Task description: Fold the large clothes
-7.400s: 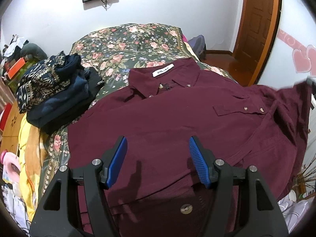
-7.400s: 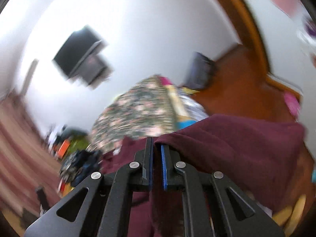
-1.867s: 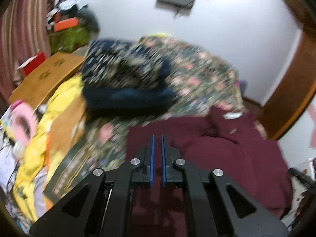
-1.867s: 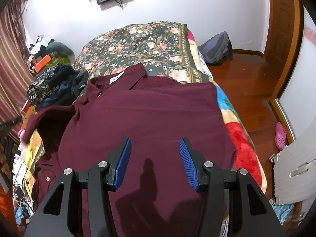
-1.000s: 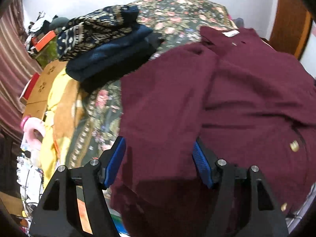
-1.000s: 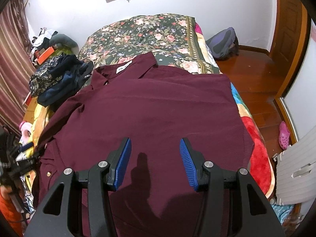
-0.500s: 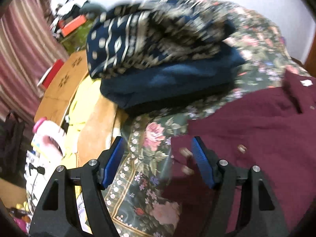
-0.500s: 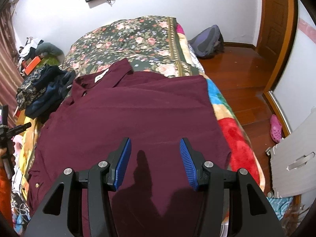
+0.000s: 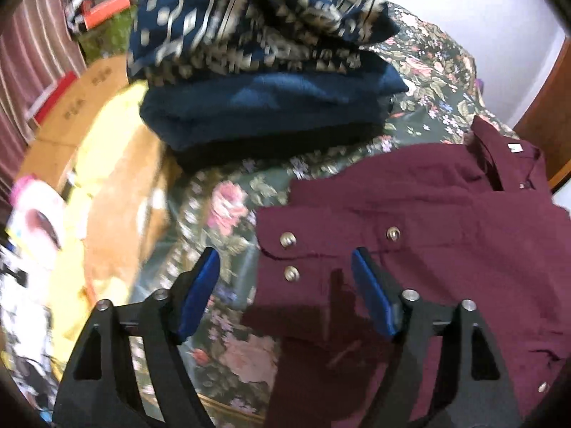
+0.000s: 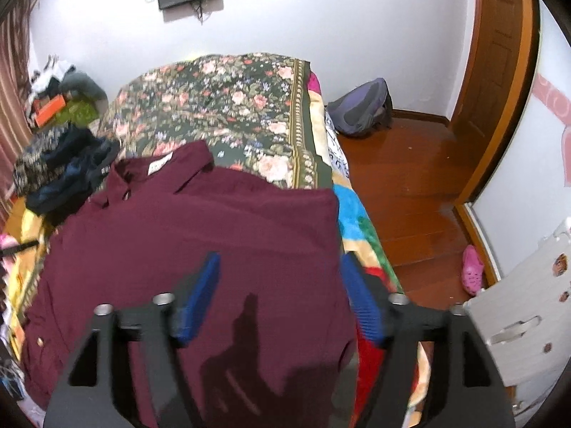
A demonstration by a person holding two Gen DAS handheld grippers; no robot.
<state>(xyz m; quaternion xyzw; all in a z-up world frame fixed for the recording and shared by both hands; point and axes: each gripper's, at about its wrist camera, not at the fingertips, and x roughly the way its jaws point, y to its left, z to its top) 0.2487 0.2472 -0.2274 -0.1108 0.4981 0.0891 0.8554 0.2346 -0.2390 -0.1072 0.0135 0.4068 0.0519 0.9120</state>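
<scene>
Left wrist: shirt cuff [image 9: 285, 253] between gripper [image 9: 285, 296] fingers.

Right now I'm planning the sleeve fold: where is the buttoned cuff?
In the left wrist view, the cuff lies at the maroon shirt's left edge on the floral bedspread, between the open left gripper's fingers.

Maroon button shirt [image 10: 200, 235] flat on floral bed, sleeve cuff [image 9: 299, 264] folded inward.
</scene>
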